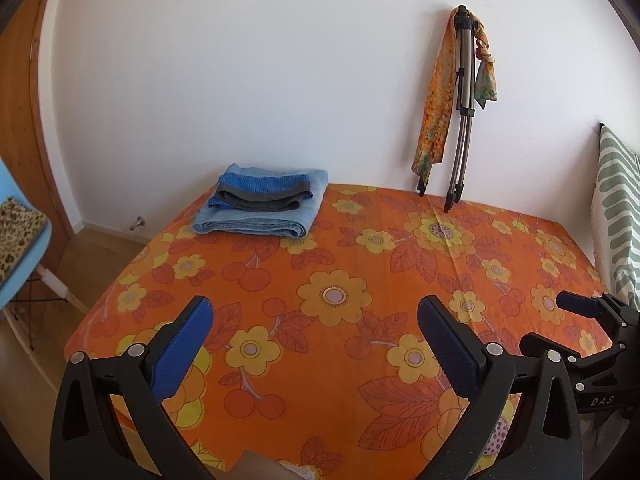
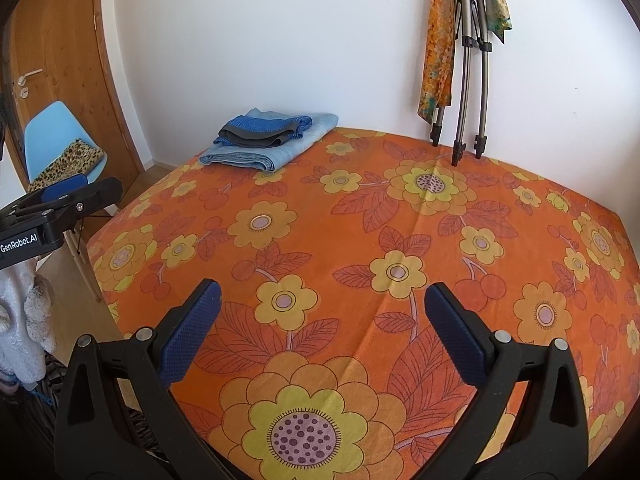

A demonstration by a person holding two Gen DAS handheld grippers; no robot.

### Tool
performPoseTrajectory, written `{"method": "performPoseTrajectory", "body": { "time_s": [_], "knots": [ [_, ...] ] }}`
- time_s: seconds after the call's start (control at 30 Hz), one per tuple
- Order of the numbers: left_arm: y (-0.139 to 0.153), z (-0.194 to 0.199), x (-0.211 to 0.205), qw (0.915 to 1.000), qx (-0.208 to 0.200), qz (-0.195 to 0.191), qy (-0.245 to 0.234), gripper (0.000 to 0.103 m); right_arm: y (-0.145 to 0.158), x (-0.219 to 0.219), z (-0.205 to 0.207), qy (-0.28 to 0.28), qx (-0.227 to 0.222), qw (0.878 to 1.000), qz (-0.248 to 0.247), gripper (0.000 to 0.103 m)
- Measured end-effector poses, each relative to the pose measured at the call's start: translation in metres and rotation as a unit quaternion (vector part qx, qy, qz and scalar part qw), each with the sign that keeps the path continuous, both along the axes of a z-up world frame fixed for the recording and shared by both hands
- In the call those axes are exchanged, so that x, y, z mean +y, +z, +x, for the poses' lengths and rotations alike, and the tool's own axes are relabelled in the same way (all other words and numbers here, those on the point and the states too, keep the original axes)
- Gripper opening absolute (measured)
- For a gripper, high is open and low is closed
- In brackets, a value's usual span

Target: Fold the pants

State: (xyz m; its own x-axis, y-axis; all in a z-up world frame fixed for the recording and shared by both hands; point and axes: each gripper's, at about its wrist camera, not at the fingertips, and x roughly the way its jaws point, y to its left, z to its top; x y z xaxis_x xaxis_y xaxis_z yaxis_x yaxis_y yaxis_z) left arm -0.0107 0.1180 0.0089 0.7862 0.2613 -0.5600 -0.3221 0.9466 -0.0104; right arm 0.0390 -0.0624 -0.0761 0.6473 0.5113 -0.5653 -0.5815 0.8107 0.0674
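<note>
A stack of folded clothes (image 1: 262, 206) (image 2: 269, 138) lies at the far left corner of the table (image 1: 360, 264) (image 2: 360, 240), which is covered by an orange flowered cloth: light blue jeans at the bottom, a blue and a grey garment on top. My left gripper (image 1: 314, 312) is open above the near edge, holding nothing. My right gripper (image 2: 322, 300) is also open and empty, hovering over the near part of the cloth. Each gripper shows in the other's view: the right gripper (image 1: 576, 306) at the right edge, the left gripper (image 2: 76, 188) at the left edge.
A folded tripod (image 1: 462, 112) (image 2: 468, 60) with colourful scarves leans against the white wall at the table's back. A blue chair (image 2: 60, 136) with a leopard-print cloth stands left by a wooden door (image 2: 60, 40). A green-and-white striped cushion (image 1: 618, 208) is at the right.
</note>
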Motion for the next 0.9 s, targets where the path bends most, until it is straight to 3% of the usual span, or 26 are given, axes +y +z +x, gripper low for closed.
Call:
{"method": "performPoseTrajectory", "body": {
  "time_s": [0.9],
  "knots": [
    [-0.0012,0.0007,0.0008,1.0000,0.002,-0.005,-0.004,0.102,-0.0039,-0.0033,0.0022,-0.006,0.006,1.000,0.002,0.103]
  ]
}}
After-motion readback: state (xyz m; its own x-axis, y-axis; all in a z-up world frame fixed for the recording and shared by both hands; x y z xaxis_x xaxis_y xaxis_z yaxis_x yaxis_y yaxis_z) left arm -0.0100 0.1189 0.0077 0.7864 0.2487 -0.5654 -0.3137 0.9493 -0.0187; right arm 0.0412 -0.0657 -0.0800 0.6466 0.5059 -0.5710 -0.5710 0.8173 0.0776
